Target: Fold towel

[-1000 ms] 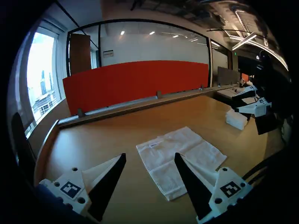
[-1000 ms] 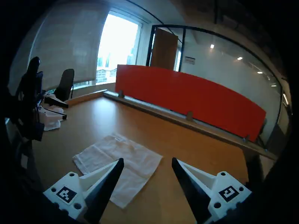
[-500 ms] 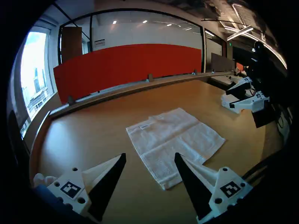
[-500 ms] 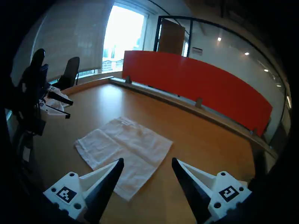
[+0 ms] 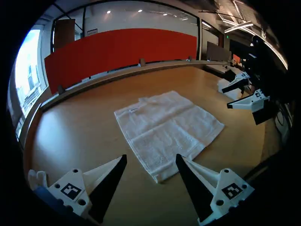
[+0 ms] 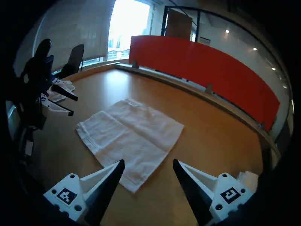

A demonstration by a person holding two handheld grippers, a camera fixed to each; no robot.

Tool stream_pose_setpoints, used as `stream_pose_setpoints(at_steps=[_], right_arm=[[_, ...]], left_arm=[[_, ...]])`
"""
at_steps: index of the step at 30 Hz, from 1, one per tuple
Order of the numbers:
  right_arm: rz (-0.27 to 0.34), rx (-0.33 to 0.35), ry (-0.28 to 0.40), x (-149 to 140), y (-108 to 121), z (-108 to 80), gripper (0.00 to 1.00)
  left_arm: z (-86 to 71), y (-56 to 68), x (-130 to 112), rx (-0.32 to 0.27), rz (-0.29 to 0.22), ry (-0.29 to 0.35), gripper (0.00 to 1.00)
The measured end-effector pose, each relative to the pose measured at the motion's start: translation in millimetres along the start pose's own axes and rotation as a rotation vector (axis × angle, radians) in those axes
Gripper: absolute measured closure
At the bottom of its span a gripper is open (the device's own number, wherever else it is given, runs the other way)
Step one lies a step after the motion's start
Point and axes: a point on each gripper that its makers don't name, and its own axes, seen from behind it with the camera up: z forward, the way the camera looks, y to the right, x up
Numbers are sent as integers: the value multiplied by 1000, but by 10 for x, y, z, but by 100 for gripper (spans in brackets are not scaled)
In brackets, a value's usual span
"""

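Towel (image 5: 167, 126) lay flat on table (image 5: 71, 128); judged light, limp, unbreakable. Near corners offered best hold. Left claw (image 5: 150, 156) and right claw (image 6: 148, 161) stood spread, empty.

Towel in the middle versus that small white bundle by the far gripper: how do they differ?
The towel lies spread out flat; the bundle is bunched up. The towel sits mid-table in the open; the bundle sits near the edge, partly behind the left gripper. Both are white cloth on the wooden table.
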Motion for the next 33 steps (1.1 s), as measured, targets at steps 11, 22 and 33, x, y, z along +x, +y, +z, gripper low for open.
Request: stream_pose_setpoints(at_steps=[11,22,33], right_arm=[[-18,42,-66,-328,-155,182,1],[-24,77,-137,-608,-222,254,1],[-31,118,-186,-750,-253,250,6]], left_arm=[[189,64,-270,-26,1,-75,4],[276,113,-490,-53,20,-153,4],[344,148,-606,-70,4,-218,4]])
